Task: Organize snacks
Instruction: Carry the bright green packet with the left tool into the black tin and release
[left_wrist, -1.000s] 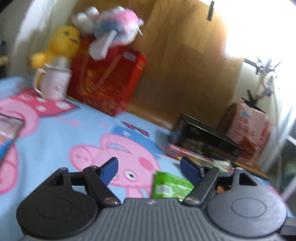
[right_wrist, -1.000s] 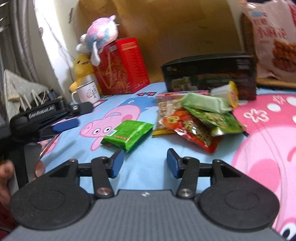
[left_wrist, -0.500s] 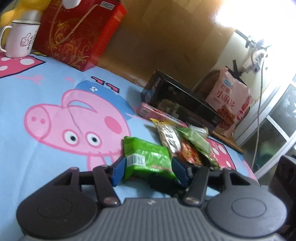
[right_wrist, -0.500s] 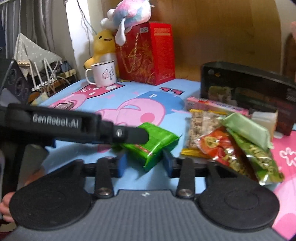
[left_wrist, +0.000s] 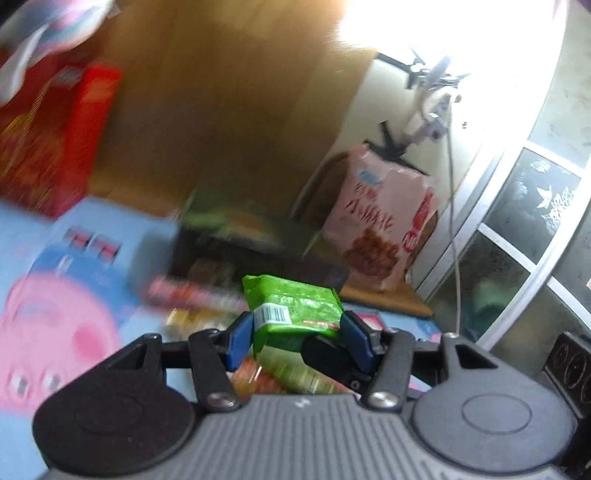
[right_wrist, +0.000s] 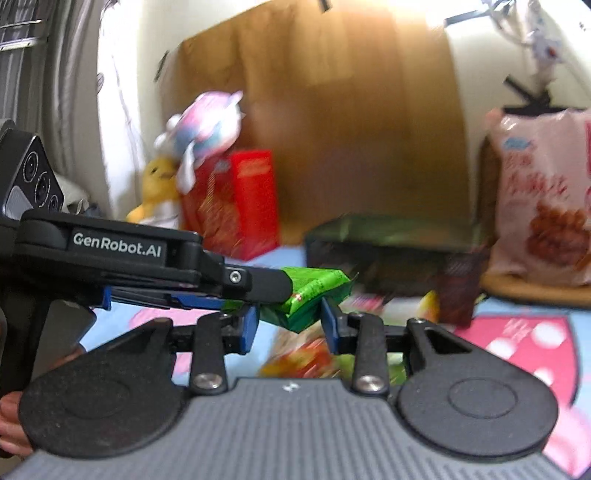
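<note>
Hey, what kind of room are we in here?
Probably a bedroom or child's room at home: a cartoon-pig sheet, plush toys on a red box, and a big pink snack bag by the window.

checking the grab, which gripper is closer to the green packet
Neither, it's a tie: left gripper and right gripper have both just closed on the green packet, pads pressing it.

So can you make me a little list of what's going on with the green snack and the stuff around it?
held thing: small green foil snack packet, lifted off the bedsheet
left gripper: shut on the packet, blue pads at both its sides
right gripper: jaws around the packet's other end; contact unclear
below: pile of mixed snack packets, blurred
surface: blue cartoon-pig bedsheet
behind: black open box, red gift box, big pink snack bag
</note>
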